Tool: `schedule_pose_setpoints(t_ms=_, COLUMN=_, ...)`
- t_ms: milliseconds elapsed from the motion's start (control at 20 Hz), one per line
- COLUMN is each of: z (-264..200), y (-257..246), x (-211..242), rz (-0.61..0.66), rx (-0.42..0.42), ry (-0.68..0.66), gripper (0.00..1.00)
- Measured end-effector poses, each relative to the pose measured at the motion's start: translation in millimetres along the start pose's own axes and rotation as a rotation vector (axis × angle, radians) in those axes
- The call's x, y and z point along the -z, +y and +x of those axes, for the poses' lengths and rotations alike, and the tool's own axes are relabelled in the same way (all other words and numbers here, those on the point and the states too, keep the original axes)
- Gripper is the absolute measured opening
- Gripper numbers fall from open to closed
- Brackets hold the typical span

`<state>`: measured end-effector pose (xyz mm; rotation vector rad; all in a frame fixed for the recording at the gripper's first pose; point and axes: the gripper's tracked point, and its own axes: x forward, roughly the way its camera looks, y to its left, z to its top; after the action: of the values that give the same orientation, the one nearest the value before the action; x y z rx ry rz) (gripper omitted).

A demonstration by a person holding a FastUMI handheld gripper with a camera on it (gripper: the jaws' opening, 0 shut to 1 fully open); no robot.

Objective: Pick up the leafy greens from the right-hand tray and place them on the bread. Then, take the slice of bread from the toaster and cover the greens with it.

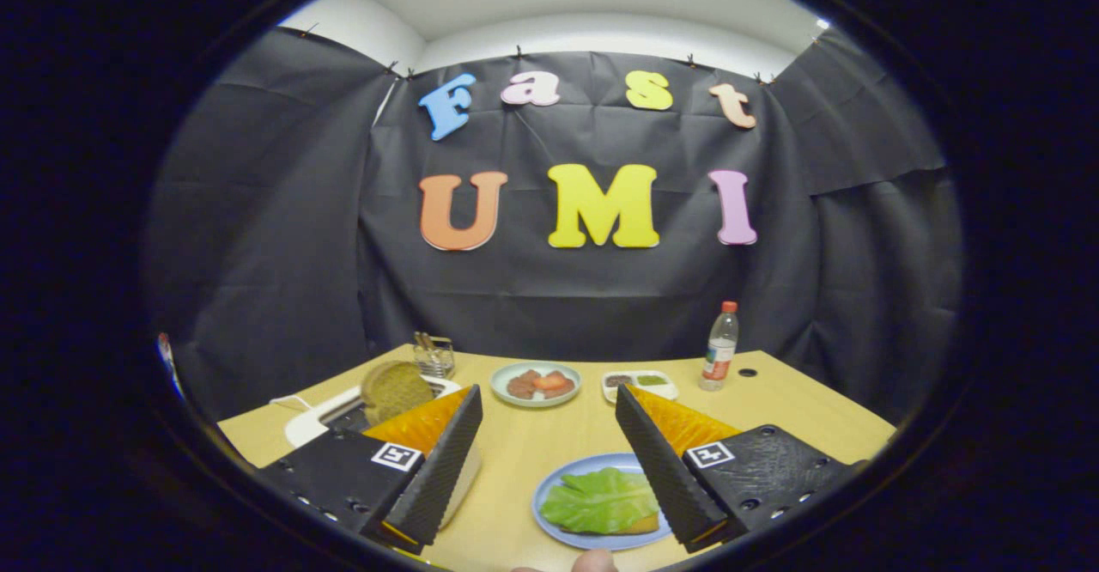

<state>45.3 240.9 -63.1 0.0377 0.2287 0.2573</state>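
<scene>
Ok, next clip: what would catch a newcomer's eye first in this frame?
Probably the bright leafy greens lying on a slice of bread on the blue plate, between the open fingers of the hand-held gripper. Next, the brown slice of bread standing up out of the white toaster, beyond the left finger. Farther back on the table are a plate of reddish food and a red-capped bottle.
</scene>
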Motion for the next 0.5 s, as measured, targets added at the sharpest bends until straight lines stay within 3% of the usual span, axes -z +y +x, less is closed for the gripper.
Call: schedule_pose_setpoints(t_ms=500, z=38.6, y=107.3, x=31.4, rz=-0.001, rx=-0.074, ry=0.111, gripper=0.96)
